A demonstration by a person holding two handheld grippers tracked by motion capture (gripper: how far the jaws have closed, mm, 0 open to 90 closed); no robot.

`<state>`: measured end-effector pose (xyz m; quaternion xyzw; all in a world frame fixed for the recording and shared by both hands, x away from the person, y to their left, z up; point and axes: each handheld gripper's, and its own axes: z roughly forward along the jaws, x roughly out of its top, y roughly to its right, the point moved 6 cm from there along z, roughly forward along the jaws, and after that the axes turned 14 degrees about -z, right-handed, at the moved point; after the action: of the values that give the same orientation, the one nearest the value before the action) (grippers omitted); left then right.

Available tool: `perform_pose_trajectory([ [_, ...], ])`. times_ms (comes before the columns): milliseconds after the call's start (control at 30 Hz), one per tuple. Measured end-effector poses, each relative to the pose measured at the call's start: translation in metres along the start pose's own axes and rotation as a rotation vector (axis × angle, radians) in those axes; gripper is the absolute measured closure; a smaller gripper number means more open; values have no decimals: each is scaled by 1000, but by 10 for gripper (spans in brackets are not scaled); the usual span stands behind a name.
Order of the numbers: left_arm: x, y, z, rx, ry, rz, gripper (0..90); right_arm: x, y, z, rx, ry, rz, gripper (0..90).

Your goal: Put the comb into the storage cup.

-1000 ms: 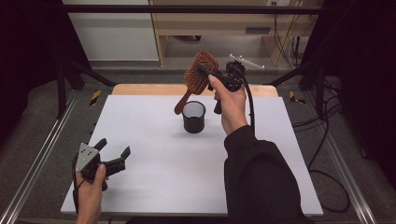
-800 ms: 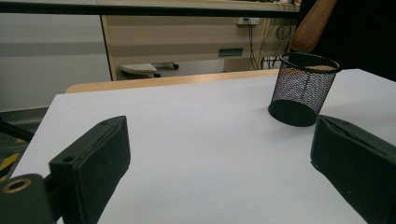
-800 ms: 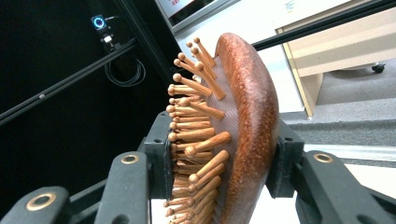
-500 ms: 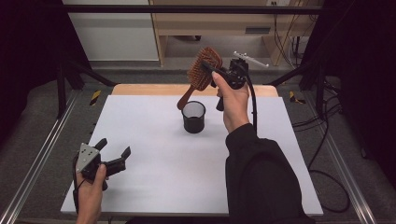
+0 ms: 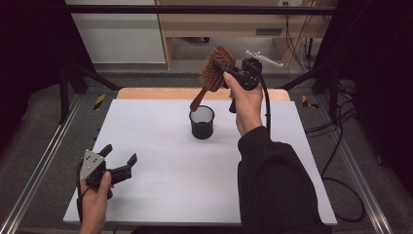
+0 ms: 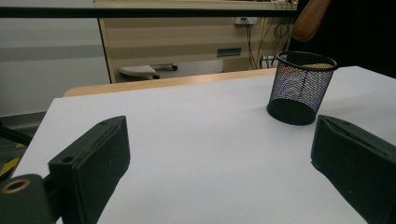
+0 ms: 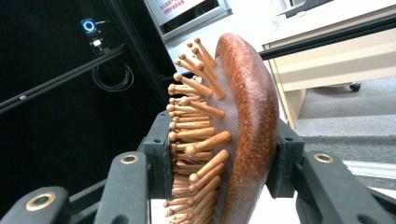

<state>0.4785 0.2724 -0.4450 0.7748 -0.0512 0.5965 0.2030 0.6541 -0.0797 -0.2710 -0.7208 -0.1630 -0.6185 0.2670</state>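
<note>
1. The right claw (image 5: 229,73) is clamping the head of the brown wooden paddle hairbrush with peg bristles (image 5: 212,74), one jaw on each side.
2. The brush is hanging tilted, its handle pointing down towards, seemingly just above, the black wire-mesh cup (image 5: 201,122).
3. The cup is standing upright on the white worktop (image 5: 160,161).
4. The left claw (image 5: 119,163) is gaping, holding nothing, near the worktop's front left corner.

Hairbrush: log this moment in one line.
right claw: shut on hairbrush | handle above mesh cup | left claw: open, idle
</note>
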Motion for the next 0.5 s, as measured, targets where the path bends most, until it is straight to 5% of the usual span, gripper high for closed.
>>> perform_pose_trajectory([
  [500,0,1,0,-9,-1,10,48,-4,3,1,-13,-26,-47,530],
])
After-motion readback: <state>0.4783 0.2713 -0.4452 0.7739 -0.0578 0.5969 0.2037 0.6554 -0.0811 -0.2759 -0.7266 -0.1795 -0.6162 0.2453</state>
